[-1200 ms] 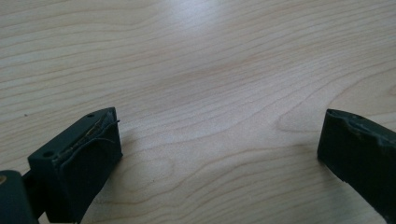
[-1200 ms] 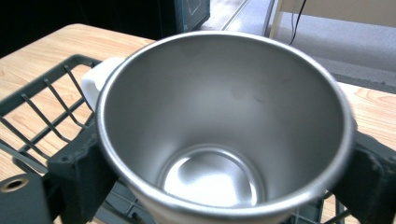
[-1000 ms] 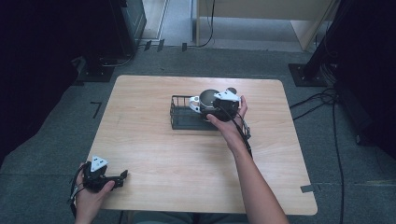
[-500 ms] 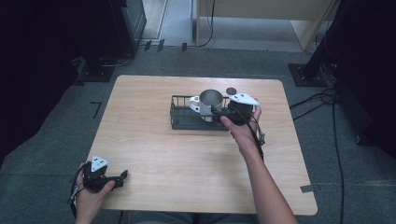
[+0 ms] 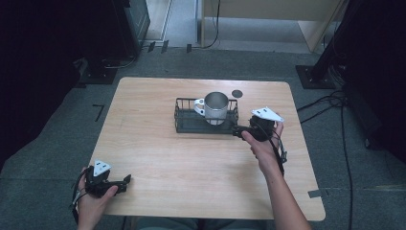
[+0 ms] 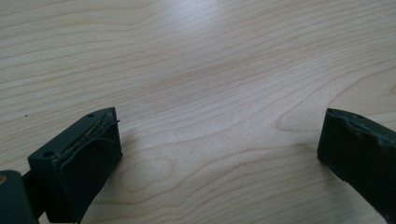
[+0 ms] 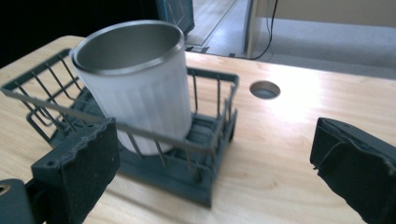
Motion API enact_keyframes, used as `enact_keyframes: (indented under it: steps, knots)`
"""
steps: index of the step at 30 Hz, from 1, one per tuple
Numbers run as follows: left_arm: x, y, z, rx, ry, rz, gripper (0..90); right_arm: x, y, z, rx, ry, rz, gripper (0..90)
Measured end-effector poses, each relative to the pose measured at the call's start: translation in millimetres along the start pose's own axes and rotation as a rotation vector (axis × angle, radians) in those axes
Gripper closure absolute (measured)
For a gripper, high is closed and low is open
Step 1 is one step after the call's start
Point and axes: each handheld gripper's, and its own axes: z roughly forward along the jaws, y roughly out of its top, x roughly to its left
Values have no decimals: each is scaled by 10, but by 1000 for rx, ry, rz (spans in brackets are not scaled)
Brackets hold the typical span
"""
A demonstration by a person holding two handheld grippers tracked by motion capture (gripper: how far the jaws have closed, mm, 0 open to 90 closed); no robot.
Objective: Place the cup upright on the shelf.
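A white ribbed mug (image 5: 216,107) with a metal inside stands upright in the right half of a dark wire rack (image 5: 184,125) at the table's middle back. Its handle points left. My right gripper (image 5: 238,132) sits just off the rack's near right corner, open and holding nothing. In the right gripper view the mug (image 7: 140,93) and the rack (image 7: 210,140) lie ahead, left of the gap of that gripper (image 7: 215,158). My left gripper (image 5: 125,181) rests at the table's near left corner. Its jaws stand wide apart over bare wood (image 6: 219,140).
A round cable hole (image 5: 237,93) sits in the tabletop behind the rack, also in the right gripper view as the hole (image 7: 265,89). Cables and dark stands surround the table on the grey floor. Bare wood table (image 5: 191,172) lies between the two hands.
My right gripper has let go of the mug and drawn back to the right and nearer. The mug stays standing in the rack. The left hand has not moved.
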Motion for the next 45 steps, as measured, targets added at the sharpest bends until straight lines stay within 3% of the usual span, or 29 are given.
enact_keyframes:
  steps: [13, 29, 45]
  knots:
    - [0, 0, 0, 1, 0, 1, 0, -256, -339, -326, 24, -38, 15, 14]
    - [0, 0, 0, 0, 0, 0, 0, -714, -773, -657, 50, -109, 68, 14]
    - [-7, -5, -5, 1, -1, -1, 0, -993, -1304, -948, 135, -152, 99, 18]
